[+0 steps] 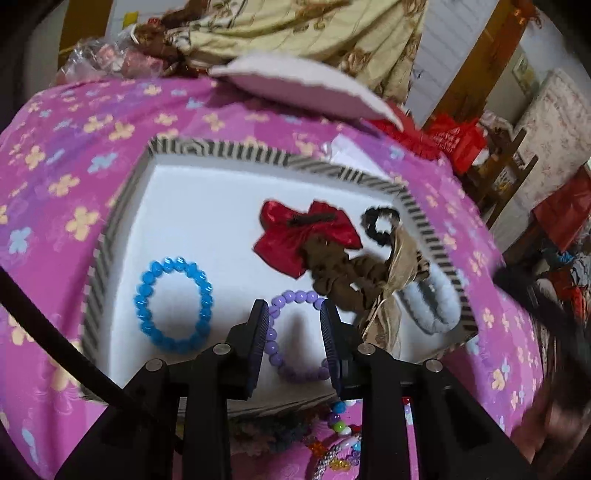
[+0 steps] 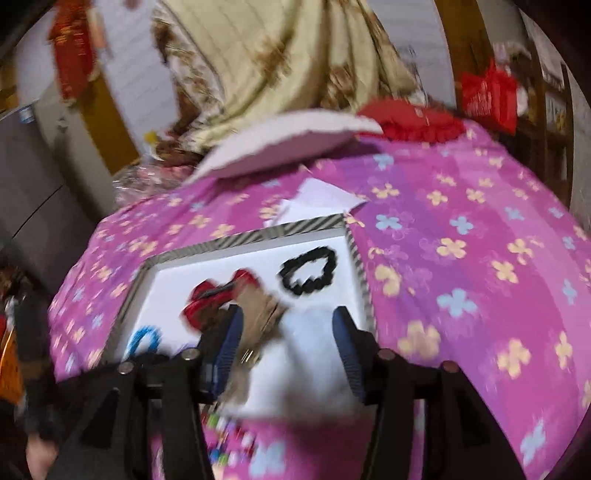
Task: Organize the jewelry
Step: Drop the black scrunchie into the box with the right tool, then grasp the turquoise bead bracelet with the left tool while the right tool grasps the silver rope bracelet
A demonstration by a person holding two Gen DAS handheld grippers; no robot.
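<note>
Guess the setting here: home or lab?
Likely a home bedroom: a pink flowered bedsheet under the striped jewelry tray, a floral curtain behind, and cluttered red bags at the side.

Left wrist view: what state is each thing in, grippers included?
Left gripper: open, empty.
Right gripper: open, blurred.
Blue bracelet: flat in striped tray.
Purple bracelet: flat in tray, below left gripper.
Red bow: in tray, brown scrunchie overlapping it.

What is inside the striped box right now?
Inside the striped box: blue bracelet, purple bracelet, red bow, brown scrunchie, black scrunchie, pale blue scrunchie. The left tool hides part of the purple bracelet.
</note>
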